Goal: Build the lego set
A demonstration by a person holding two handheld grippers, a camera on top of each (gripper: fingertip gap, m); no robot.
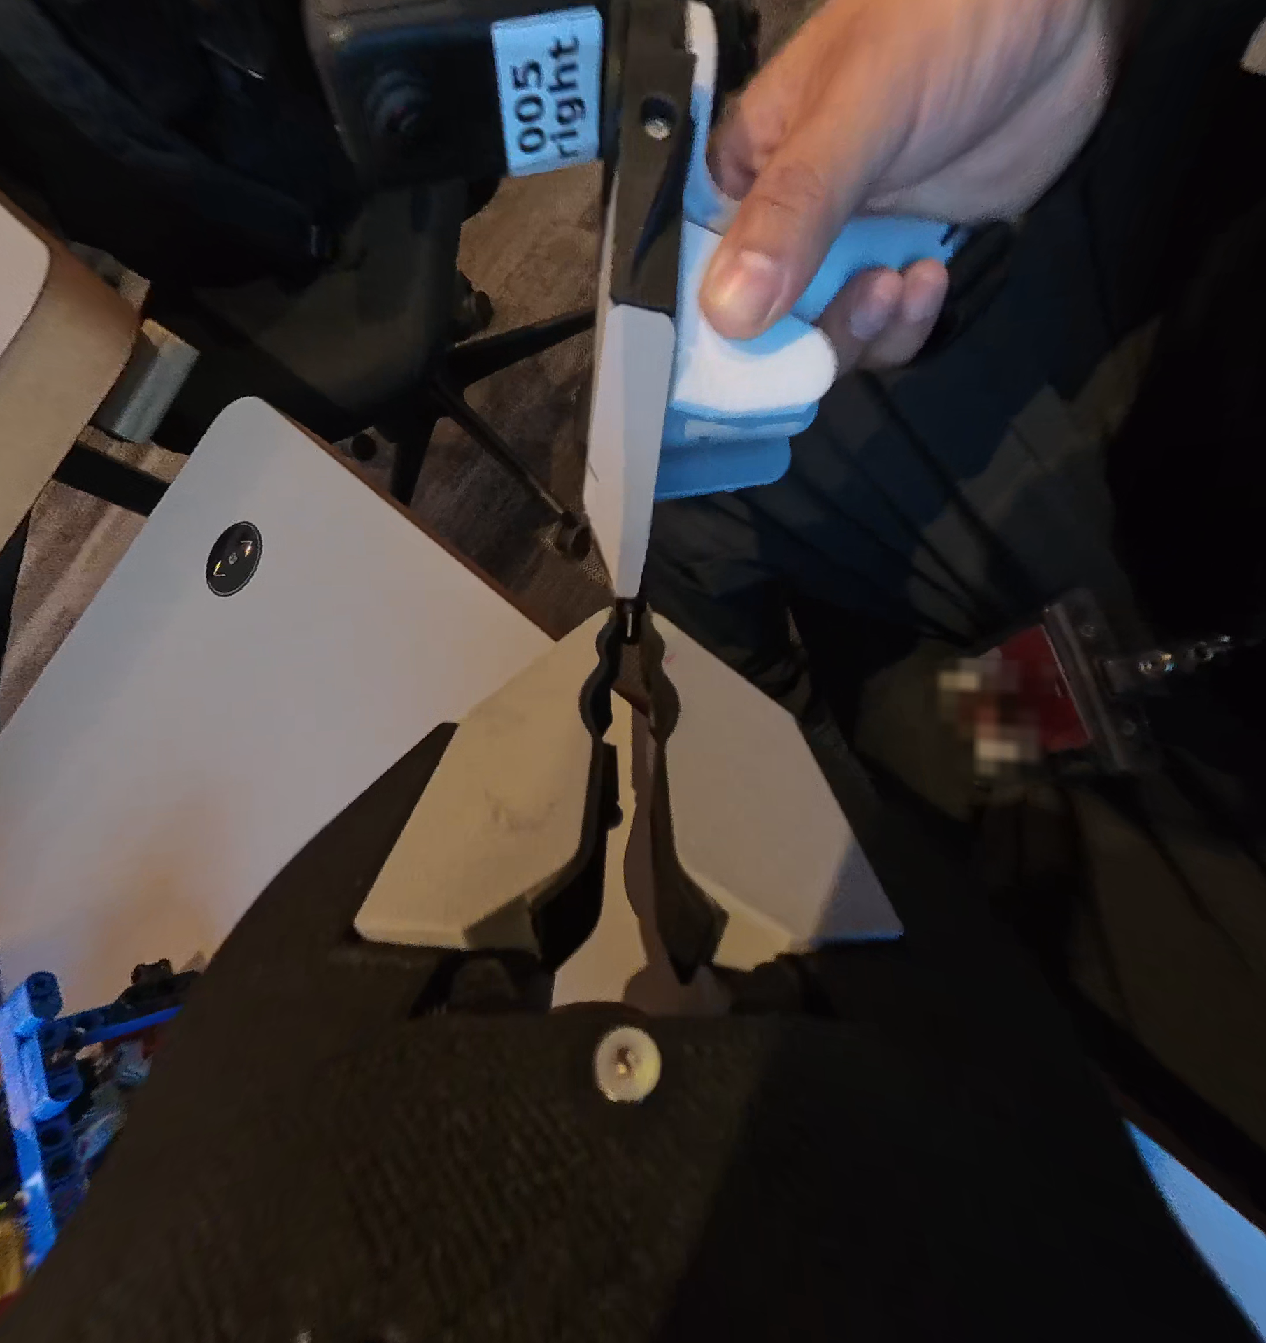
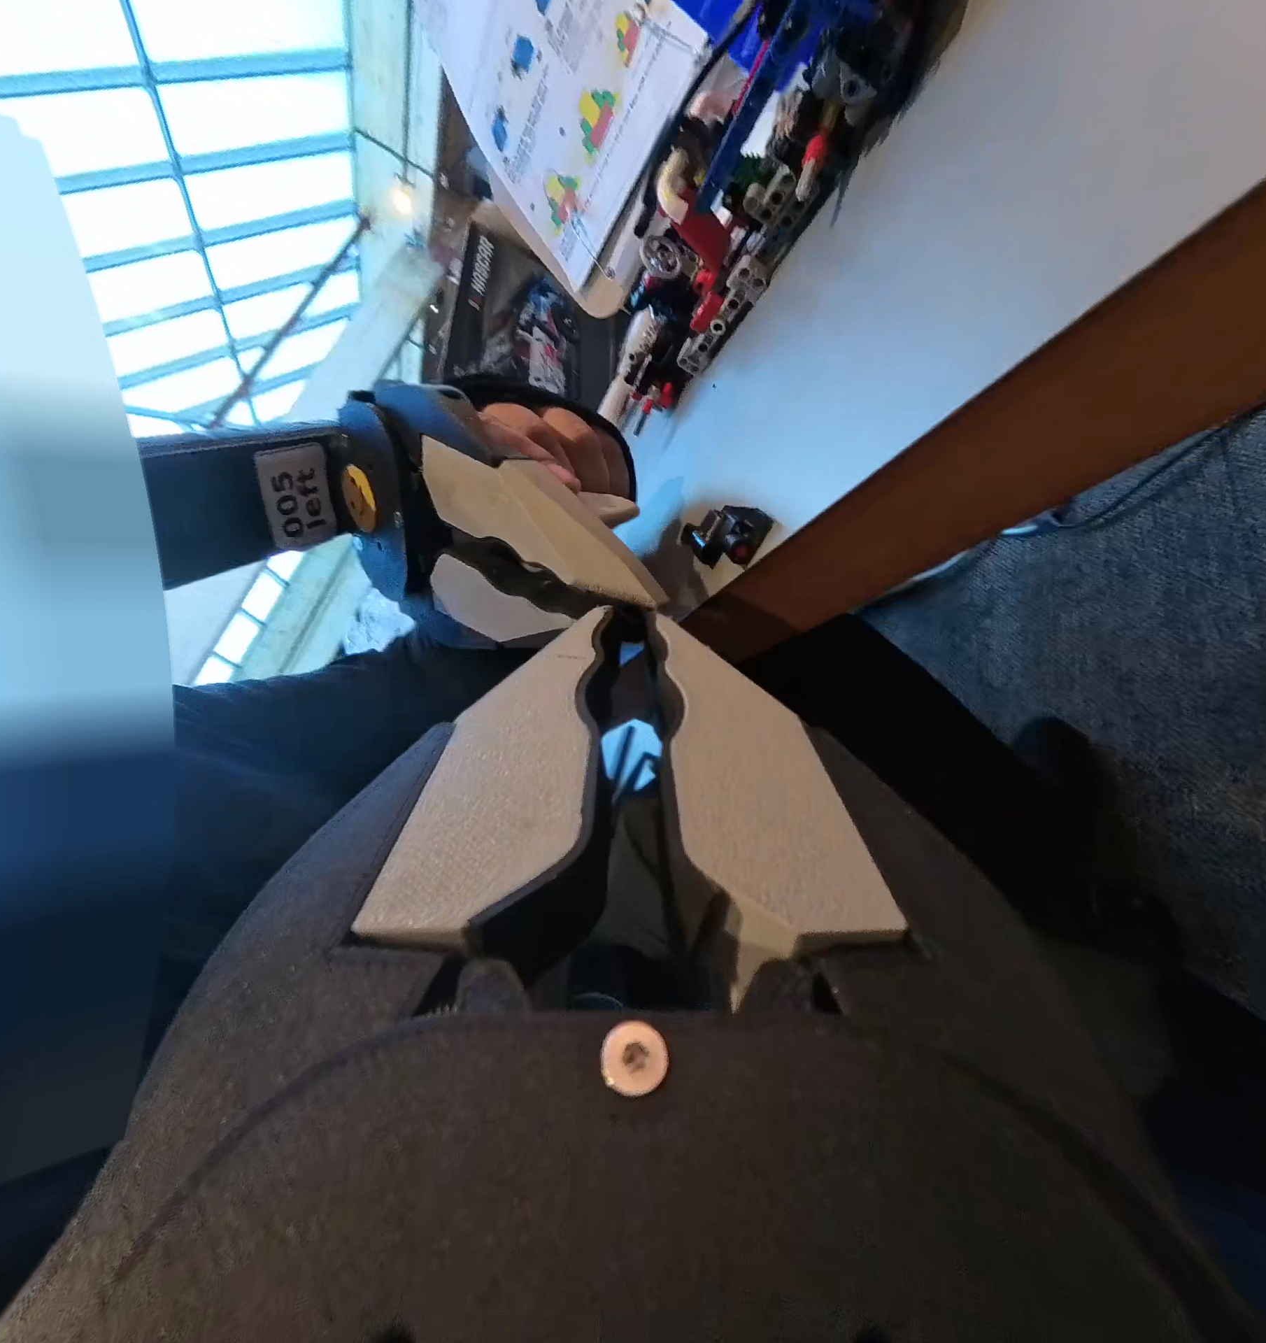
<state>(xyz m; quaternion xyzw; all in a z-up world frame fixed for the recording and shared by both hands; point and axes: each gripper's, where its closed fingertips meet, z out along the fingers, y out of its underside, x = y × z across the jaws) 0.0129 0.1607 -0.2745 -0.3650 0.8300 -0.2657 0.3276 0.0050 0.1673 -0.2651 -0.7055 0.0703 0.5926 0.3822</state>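
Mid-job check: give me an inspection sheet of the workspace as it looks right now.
Surface: white table with brown edge, off the floor carpet.
Job's things: half-built model; small black piece pinched between both tool tips, off the table edge.
Clutter: instruction sheet, dark box, loose black part.
Grippers: left tool and right tool both closed on the black piece.
Cables: nothing seen.
Surroundings: office chair base, windows.
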